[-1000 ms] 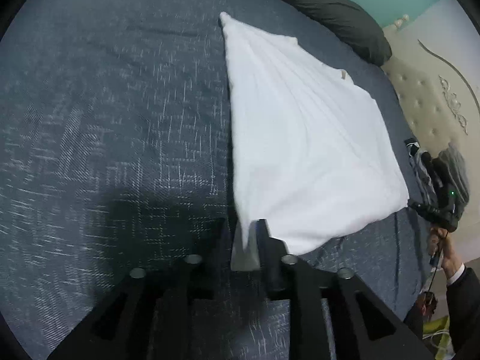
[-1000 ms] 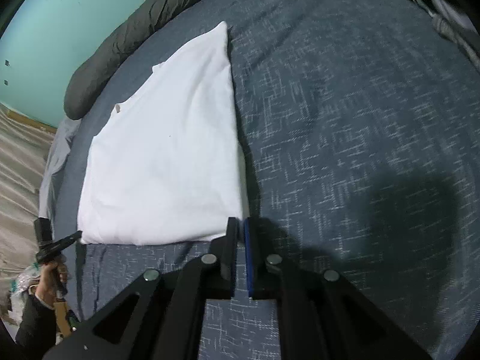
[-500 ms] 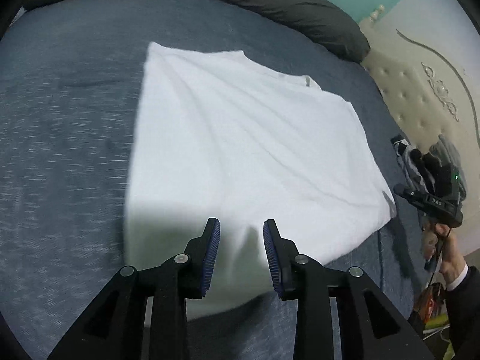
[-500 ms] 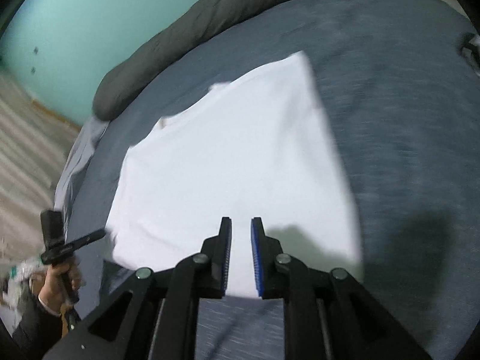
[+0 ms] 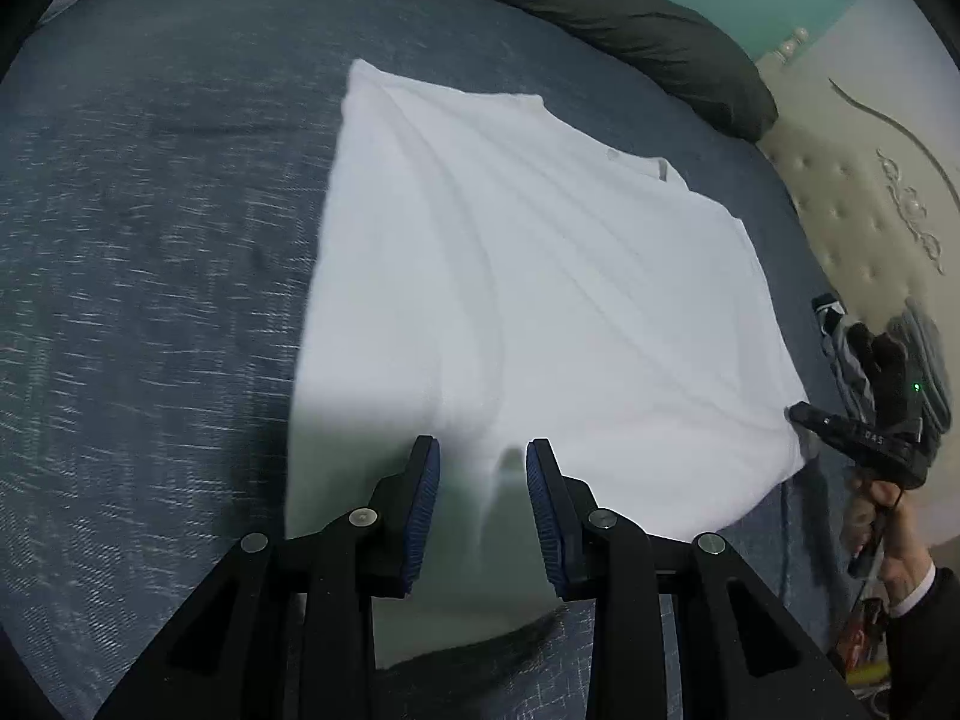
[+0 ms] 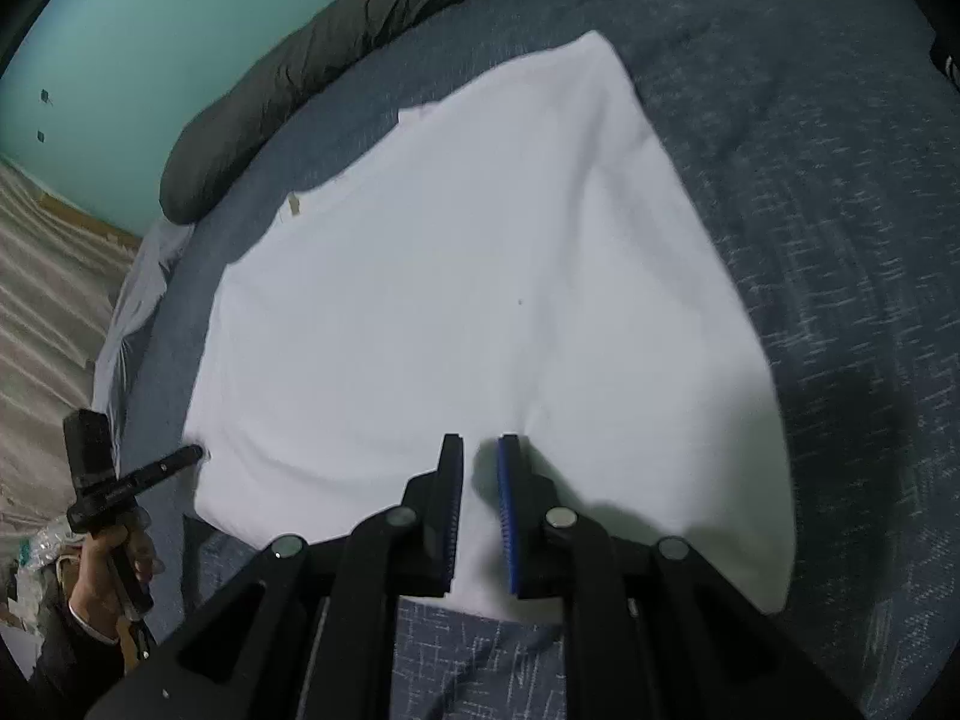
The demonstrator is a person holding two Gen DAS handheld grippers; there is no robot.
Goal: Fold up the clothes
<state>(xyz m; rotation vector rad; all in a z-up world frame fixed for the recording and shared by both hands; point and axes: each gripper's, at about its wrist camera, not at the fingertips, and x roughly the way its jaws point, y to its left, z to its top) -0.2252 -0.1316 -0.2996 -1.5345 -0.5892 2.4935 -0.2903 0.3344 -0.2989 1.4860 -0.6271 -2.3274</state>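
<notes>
Shows a white cotton T-shirt (image 5: 540, 276), folded flat on a blue-grey speckled bedspread (image 5: 150, 240), spread out ahead of both sets of jaws and reaching back under them. Has the left gripper (image 5: 483, 450) open, with a wide gap and only loose white cloth below it, nothing pinched. Is closing the right gripper (image 6: 480, 444), with just a thin gap to go and no cloth seen squeezed inside. Could go wrong by nipping only the top layer near the jaw tips, then pulling the fold open. Could also grab the bedspread under the jaws and bunch everything up. Might twist the shirt crooked by lifting one side before the other.
</notes>
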